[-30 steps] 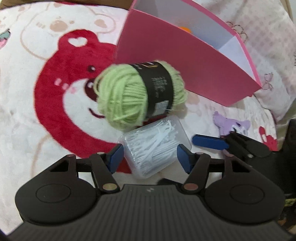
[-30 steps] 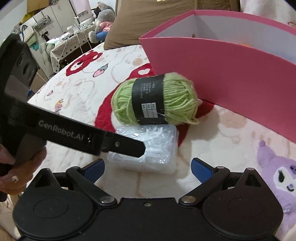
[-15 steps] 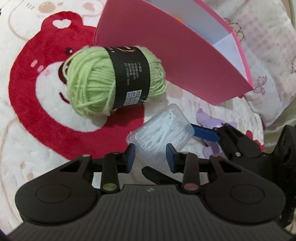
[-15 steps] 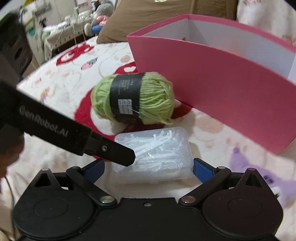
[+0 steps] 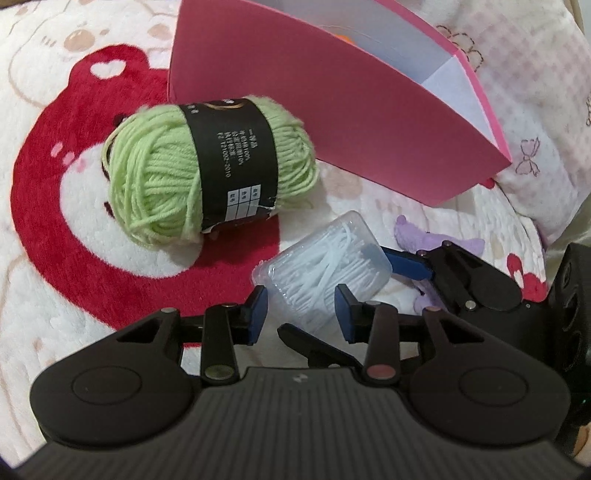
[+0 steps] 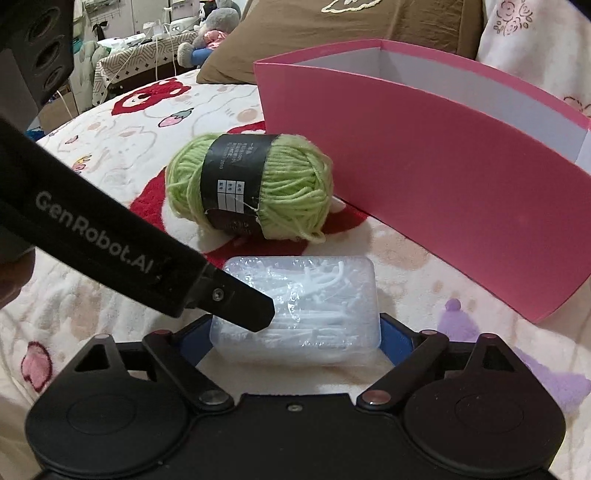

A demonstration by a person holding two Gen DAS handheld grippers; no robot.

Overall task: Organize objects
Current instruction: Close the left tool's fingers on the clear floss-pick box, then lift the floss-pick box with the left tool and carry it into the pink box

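Note:
A clear plastic box of white floss picks lies tipped up on the blanket, in front of a green yarn ball with a black band. My left gripper is shut on the box's near corner; its jaws are opening slightly, though the pads still touch the box. In the right wrist view the box sits between the blue pads of my right gripper, whose jaws are closing flush against its two short ends. One of the left gripper's fingers rests over the box's left edge. The yarn lies just beyond.
An open pink box with white inside walls stands behind the yarn, something orange inside it. All of this rests on a soft blanket printed with a red bear. A brown pillow and a plush toy lie farther back.
My left jaws narrowed from wide apart onto the floss box and tipped it up. My right gripper came forward around the box, and its pads closed in to the box's ends.

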